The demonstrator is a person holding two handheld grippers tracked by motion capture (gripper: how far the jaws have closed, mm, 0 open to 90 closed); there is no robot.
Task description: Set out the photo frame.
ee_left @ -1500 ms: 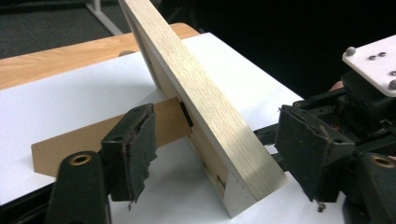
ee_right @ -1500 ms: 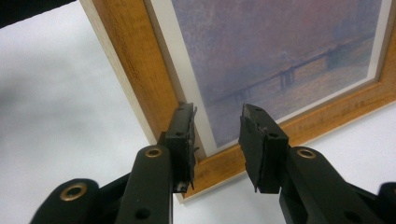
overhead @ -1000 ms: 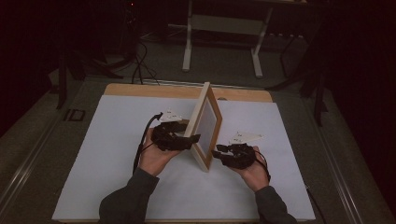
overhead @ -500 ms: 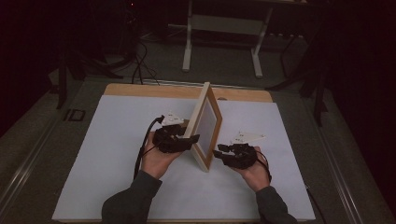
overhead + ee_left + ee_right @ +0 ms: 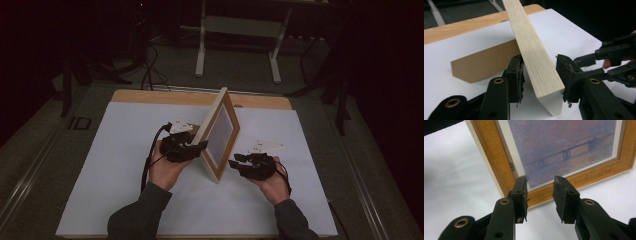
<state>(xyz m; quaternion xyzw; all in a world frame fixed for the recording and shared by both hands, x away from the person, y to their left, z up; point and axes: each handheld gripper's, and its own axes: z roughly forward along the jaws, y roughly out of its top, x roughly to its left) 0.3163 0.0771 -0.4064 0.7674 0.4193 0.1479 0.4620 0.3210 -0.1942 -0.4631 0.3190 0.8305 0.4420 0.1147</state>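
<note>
The left tool (image 5: 540, 75) straddles the near edge of the picture frame (image 5: 218, 135). Its jaws have just been closing and stand about half open, with the pale wooden edge of the frame (image 5: 536, 57) between them. The left pad (image 5: 517, 75) lies against the edge or just beside it; the right pad (image 5: 564, 75) stands just beside the near corner. Whether the pads press on the wood cannot be told. In the high view the left tool (image 5: 192, 147) sits on the back side of the frame, carried by the left hand (image 5: 165, 170).

Beyond the left pad, the brown stand flap (image 5: 484, 62) of the frame rests on the white sheet (image 5: 454, 50) that covers the table (image 5: 150, 96).

The right tool (image 5: 540, 195) stands about half open and holds nothing. Its jaws point at the front face of the frame, near the lower corner of the orange-brown moulding (image 5: 499, 160). The pads are just short of the moulding and apart from it. In the high view the right tool (image 5: 235, 164) sits on the picture side, carried by the right hand (image 5: 272, 182).

The frame stands upright on one edge, tilted, between the two tools. Its print (image 5: 564, 142) shows a bridge in purple haze. Beyond the frame the bare wooden table edge runs across.
</note>
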